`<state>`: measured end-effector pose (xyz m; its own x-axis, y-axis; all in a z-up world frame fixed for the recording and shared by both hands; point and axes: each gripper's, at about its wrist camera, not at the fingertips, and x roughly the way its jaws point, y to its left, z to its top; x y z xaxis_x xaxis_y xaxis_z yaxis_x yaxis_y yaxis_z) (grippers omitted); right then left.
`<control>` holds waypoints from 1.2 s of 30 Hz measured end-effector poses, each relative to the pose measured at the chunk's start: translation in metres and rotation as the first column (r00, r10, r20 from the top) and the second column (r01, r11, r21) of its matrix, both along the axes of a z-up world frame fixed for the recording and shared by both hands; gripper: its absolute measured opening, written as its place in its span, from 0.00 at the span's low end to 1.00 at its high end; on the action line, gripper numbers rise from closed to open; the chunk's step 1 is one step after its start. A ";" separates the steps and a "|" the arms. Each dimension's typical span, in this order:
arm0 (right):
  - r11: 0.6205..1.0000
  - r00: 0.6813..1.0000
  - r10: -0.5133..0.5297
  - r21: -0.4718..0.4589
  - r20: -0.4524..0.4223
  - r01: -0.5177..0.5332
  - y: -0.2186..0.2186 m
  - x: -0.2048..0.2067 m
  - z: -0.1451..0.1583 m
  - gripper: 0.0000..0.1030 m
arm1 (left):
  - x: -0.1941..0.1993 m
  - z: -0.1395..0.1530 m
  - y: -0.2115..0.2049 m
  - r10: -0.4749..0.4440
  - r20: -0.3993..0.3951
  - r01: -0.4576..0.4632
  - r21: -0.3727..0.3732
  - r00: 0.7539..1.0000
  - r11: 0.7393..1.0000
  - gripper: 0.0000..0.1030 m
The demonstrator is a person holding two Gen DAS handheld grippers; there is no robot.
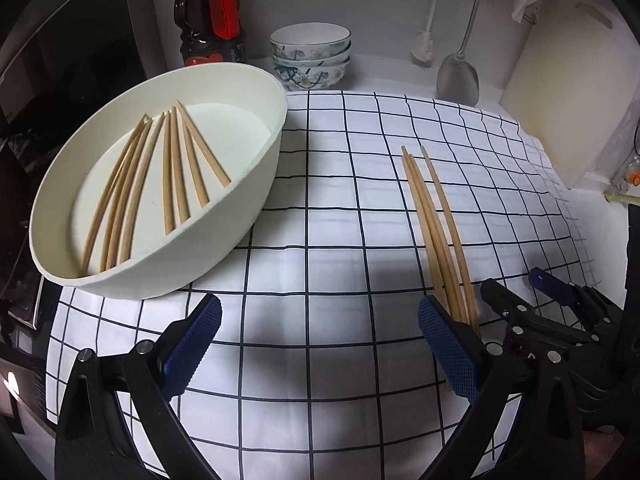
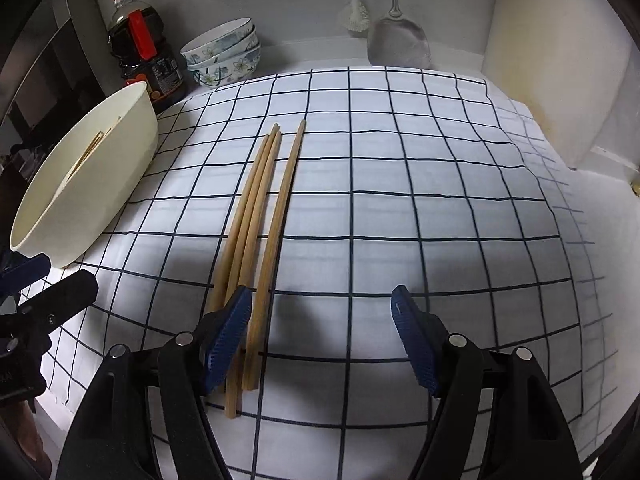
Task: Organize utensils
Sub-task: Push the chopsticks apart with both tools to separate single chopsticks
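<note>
Down low over a white cloth with a dark blue grid (image 1: pixel 320 216): left gripper with black arms and blue textured pads (image 1: pixel 320 344), jaws spread wide, nothing between them. Right-hand pad of it at the lower right of the left wrist view, just in front of the near ends of three loose pale wooden chopsticks (image 1: pixel 434 216) lying side by side on the cloth, right of centre; contact with them not clear.

Same three chopsticks centre-left in the right wrist view (image 2: pixel 260 216), two close together, one slightly apart to the right. Right gripper of the same make (image 2: pixel 322 340), jaws also spread wide and empty, its left-hand pad over the near ends of the sticks, its other pad over bare cloth.

Large white oval paper bowl (image 1: pixel 248 208) at the left of the left wrist view, on the cloth edge, with a loose spread of more wooden chopsticks (image 1: pixel 160 184) inside.

Behind, at the upper frame: dark sauce bottle with red handle (image 1: pixel 210 16), stacked floral porcelain bowls (image 1: pixel 310 58), metal spatula (image 1: pixel 458 76), white brush (image 1: pixel 424 46).
</note>
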<state>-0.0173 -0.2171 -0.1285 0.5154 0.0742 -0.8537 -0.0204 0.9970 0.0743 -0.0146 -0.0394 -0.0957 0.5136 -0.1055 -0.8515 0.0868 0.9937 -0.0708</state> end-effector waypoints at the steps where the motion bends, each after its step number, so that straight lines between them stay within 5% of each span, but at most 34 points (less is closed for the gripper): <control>1: 1.000 1.000 0.007 -0.002 0.004 -0.007 0.001 0.001 -0.002 0.67 | 0.001 -0.001 0.000 0.004 -0.001 -0.004 -0.002 1.000 1.000 0.94; 13: 0.992 0.996 0.090 -0.091 0.012 -0.089 0.012 0.011 -0.018 0.67 | 0.005 -0.013 -0.007 0.036 -0.022 -0.036 0.001 0.999 0.999 0.94; 25: 0.991 0.993 0.115 -0.074 0.029 -0.113 -0.022 0.020 -0.017 0.54 | 0.017 -0.029 -0.040 -0.001 -0.055 0.001 0.005 0.999 1.000 0.94; 36: 0.994 0.995 0.096 -0.061 0.032 -0.094 -0.052 0.025 -0.016 0.54 | 0.022 -0.049 -0.059 -0.012 -0.093 0.017 0.056 0.996 0.998 0.94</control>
